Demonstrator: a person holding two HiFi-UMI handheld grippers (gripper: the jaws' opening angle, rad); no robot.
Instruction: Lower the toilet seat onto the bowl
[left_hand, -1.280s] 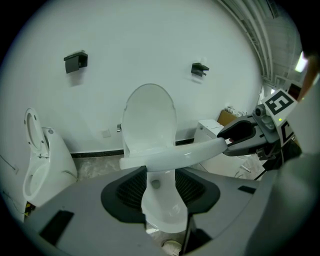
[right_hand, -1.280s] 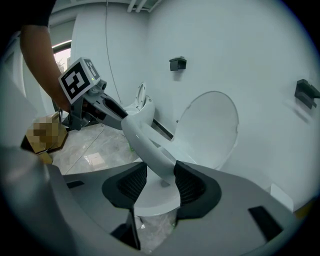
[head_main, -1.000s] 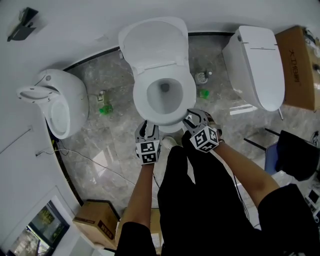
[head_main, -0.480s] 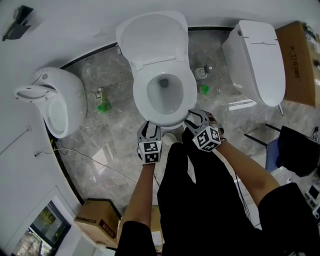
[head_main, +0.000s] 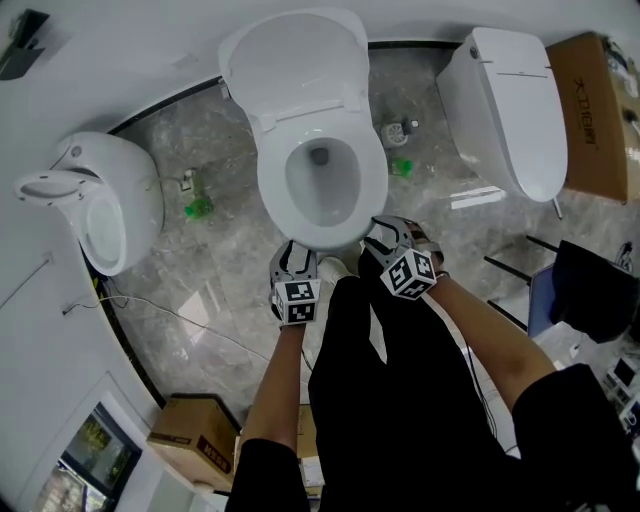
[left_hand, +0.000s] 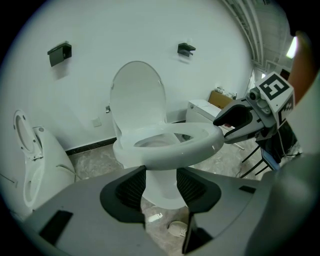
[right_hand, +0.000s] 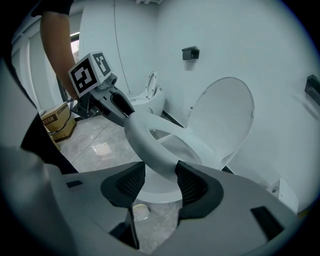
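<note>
The white toilet (head_main: 310, 225) stands with its lid (head_main: 290, 60) raised against the wall. Its seat (head_main: 268, 190) lies low over the bowl; whether it rests on it I cannot tell. My left gripper (head_main: 297, 255) is at the seat's front left, open, its jaws (left_hand: 161, 175) just under the front rim (left_hand: 185, 147). My right gripper (head_main: 385, 235) is at the front right with the seat's rim (right_hand: 155, 150) running between its jaws (right_hand: 160, 175). Both pairs of jaws have just been opening. The other gripper shows in each gripper view: the right (left_hand: 232, 125), the left (right_hand: 125, 112).
A second toilet (head_main: 95, 200) with its seat up stands at the left, a closed one (head_main: 510, 110) at the right. Cardboard boxes (head_main: 595, 110) (head_main: 195, 435), a black chair (head_main: 590, 295) and a floor cable (head_main: 170, 315) lie around. A shoe (left_hand: 177, 228) is below the bowl.
The head view has shifted, so the toilet sits higher in the picture. Both grippers stay at the seat's front rim, slightly lower against the bowl.
</note>
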